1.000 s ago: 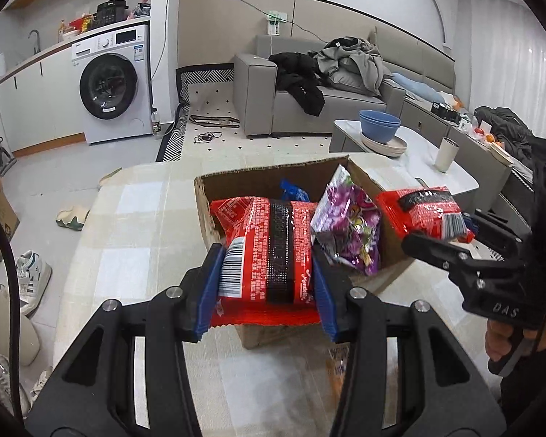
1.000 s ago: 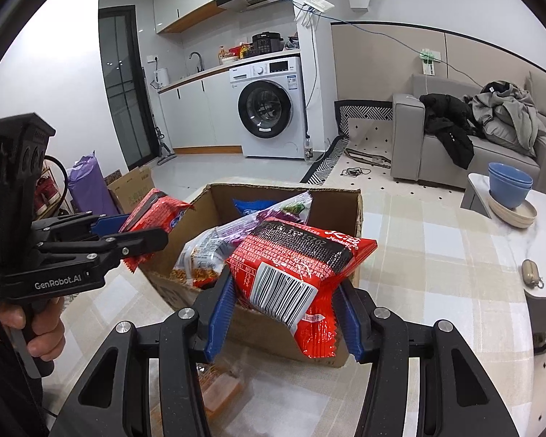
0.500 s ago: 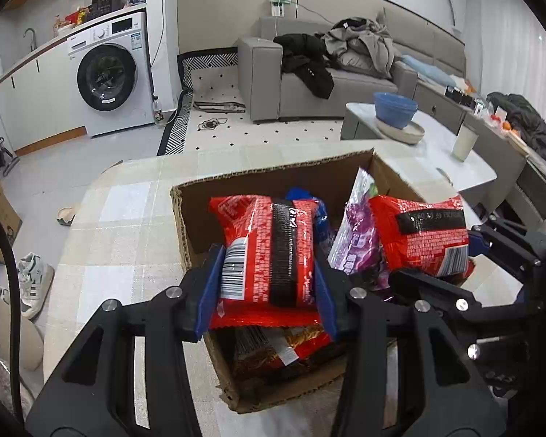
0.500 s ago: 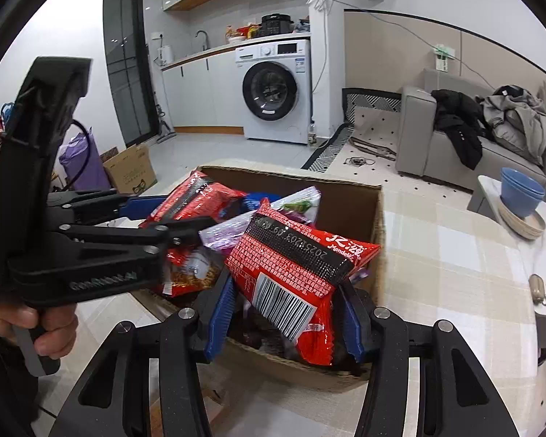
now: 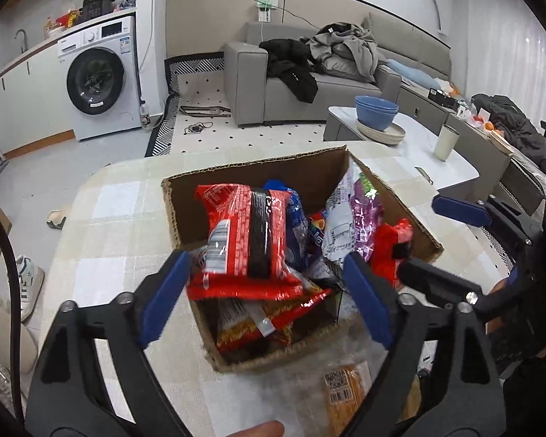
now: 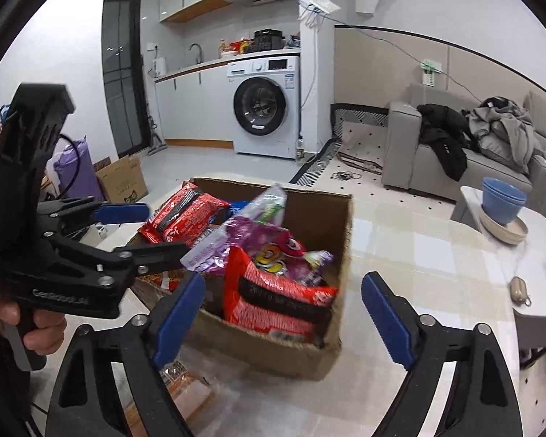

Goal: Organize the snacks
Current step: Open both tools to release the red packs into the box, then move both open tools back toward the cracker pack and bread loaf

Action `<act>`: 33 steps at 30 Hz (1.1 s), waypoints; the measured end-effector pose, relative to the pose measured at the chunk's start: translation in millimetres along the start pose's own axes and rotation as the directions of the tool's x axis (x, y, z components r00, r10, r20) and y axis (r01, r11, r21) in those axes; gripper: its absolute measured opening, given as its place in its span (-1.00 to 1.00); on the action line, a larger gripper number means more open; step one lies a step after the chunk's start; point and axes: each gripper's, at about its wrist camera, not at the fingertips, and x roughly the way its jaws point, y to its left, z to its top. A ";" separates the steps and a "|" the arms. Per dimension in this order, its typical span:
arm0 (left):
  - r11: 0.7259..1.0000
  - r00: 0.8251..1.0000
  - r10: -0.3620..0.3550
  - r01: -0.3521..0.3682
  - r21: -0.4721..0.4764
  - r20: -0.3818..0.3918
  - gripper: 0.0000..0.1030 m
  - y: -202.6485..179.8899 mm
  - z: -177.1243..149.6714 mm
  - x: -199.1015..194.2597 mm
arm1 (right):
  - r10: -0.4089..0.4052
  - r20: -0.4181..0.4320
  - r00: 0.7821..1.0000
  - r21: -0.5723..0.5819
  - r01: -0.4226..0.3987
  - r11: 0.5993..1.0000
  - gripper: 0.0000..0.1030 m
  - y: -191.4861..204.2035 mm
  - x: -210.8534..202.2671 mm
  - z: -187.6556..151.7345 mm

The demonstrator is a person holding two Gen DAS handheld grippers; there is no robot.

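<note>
Over the box (image 5: 389, 196) on the worktop (image 5: 102, 240), both hand-held grippers, left (image 5: 265, 291) and right (image 6: 278, 313), are opening, red packets (image 5: 247, 233) released.

Table (image 5: 102, 240) under a pale checked cloth, rounded corner at far left. I see an open cardboard box (image 5: 251, 178) standing directly on it, packed with snack bags. Just in front of the box, at the near edge, a clear packet with an orange barcode label (image 5: 340, 391) lies flat on the cloth.
</note>
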 end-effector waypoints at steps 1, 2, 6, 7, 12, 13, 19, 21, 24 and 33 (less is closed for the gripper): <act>1.000 1.000 0.012 -0.012 0.000 0.005 0.83 -0.5 -2.8 -6.1 | -0.006 0.000 1.000 0.008 0.006 1.000 0.80 -2.0 -3.7 -2.1; 1.000 1.000 0.022 -0.021 -0.003 0.012 0.93 -0.9 -5.7 -10.9 | -0.013 -0.001 1.000 0.020 0.013 1.000 0.83 -3.6 -8.1 -5.2; 1.000 0.999 0.006 -0.005 -0.022 0.037 0.97 -2.2 -22.8 -37.5 | -0.010 -0.010 1.000 0.059 0.011 0.998 0.98 -6.9 -26.5 -19.1; 1.000 0.999 0.004 -0.003 -0.022 0.036 0.97 -3.5 -26.5 -42.6 | -0.007 -0.020 1.000 0.064 0.008 0.998 0.98 -7.2 -30.9 -22.4; 1.000 0.999 0.005 -0.005 -0.002 0.036 0.97 -15.8 -50.1 -68.1 | -0.011 -0.073 0.997 0.079 0.017 0.997 0.99 -8.7 -49.4 -36.5; 1.000 1.000 0.002 -0.002 0.003 0.030 0.97 -19.2 -55.8 -71.4 | -0.012 -0.079 0.997 0.076 0.018 0.997 0.99 -8.8 -52.8 -39.5; 1.000 1.000 0.018 -0.017 0.021 -0.026 0.97 -35.2 -95.0 -80.5 | -0.027 -0.128 0.991 0.087 0.038 0.995 0.99 -9.1 -68.9 -60.9; 1.000 0.999 0.015 -0.014 0.027 -0.046 0.97 -38.0 -107.3 -80.8 | -0.039 -0.156 0.987 0.086 0.053 0.995 0.99 -8.9 -71.1 -67.6; 0.999 0.997 0.024 -0.023 0.026 -0.067 0.97 -42.0 -120.9 -81.0 | -0.028 -0.185 0.982 0.095 0.046 0.994 0.99 -8.9 -71.8 -76.5; 0.997 0.991 0.040 -0.033 0.063 -0.124 0.97 -52.0 -143.7 -75.6 | -0.044 -0.319 0.947 0.011 0.050 0.999 0.99 10.0 -49.3 -102.9</act>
